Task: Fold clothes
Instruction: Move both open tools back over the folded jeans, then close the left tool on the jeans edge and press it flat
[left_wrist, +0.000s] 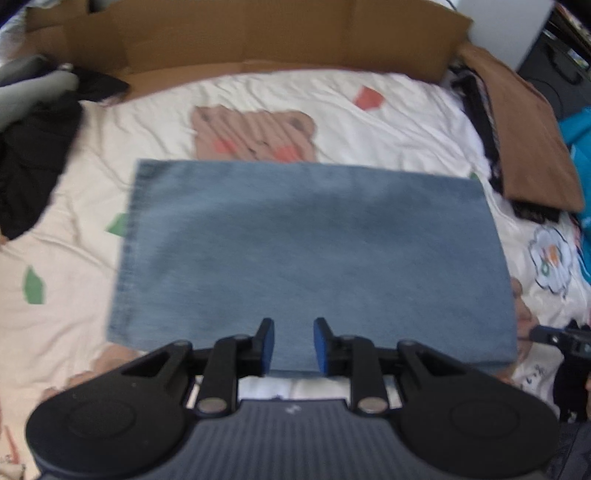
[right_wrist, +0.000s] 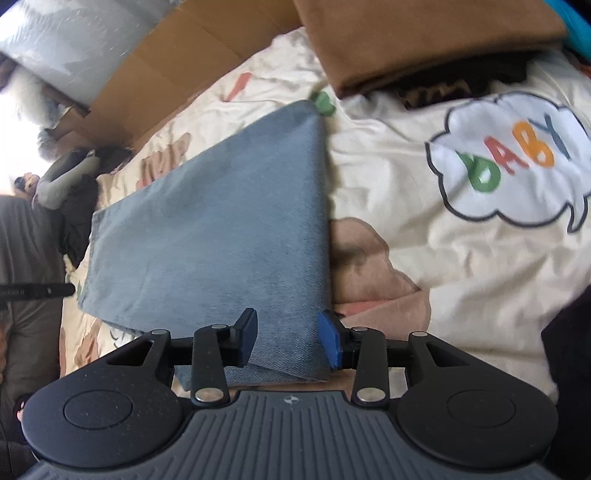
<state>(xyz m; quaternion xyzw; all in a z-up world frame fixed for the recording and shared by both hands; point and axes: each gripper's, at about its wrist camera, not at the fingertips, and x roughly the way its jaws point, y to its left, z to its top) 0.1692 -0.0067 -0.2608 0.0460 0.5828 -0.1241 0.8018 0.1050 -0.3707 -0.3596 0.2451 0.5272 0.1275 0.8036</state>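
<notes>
Folded jeans (left_wrist: 310, 251) are lying flat on the bed sheet (left_wrist: 258, 96), a neat blue rectangle partly covering a printed bear (left_wrist: 255, 133).

Left hand-held gripper (left_wrist: 293, 347) is hovering at the near edge of the jeans. Its blue-padded fingers (left_wrist: 268, 343) are standing spread, with denim showing in the gap between them; nothing is being pinched.

Right hand-held gripper (right_wrist: 289, 341) is sitting at the near right corner of the jeans (right_wrist: 221, 229). Its fingers (right_wrist: 330, 339) are likewise spread, straddling the folded corner. The right pad is lying just at the fold edge; I cannot tell whether it is touching the cloth.

In the right wrist view the sheet (right_wrist: 406, 206) is showing a cloud print reading "BABY" (right_wrist: 513, 155), well apart from the jeans.

A brown folded garment (right_wrist: 424, 40) is resting on a dark stack at the far right of the bed. Black clothes (left_wrist: 33, 158) are lying in a heap at the left edge. Cardboard (left_wrist: 258, 37) is standing along the far side of the bed.

The left wrist view is somewhat blurred.
</notes>
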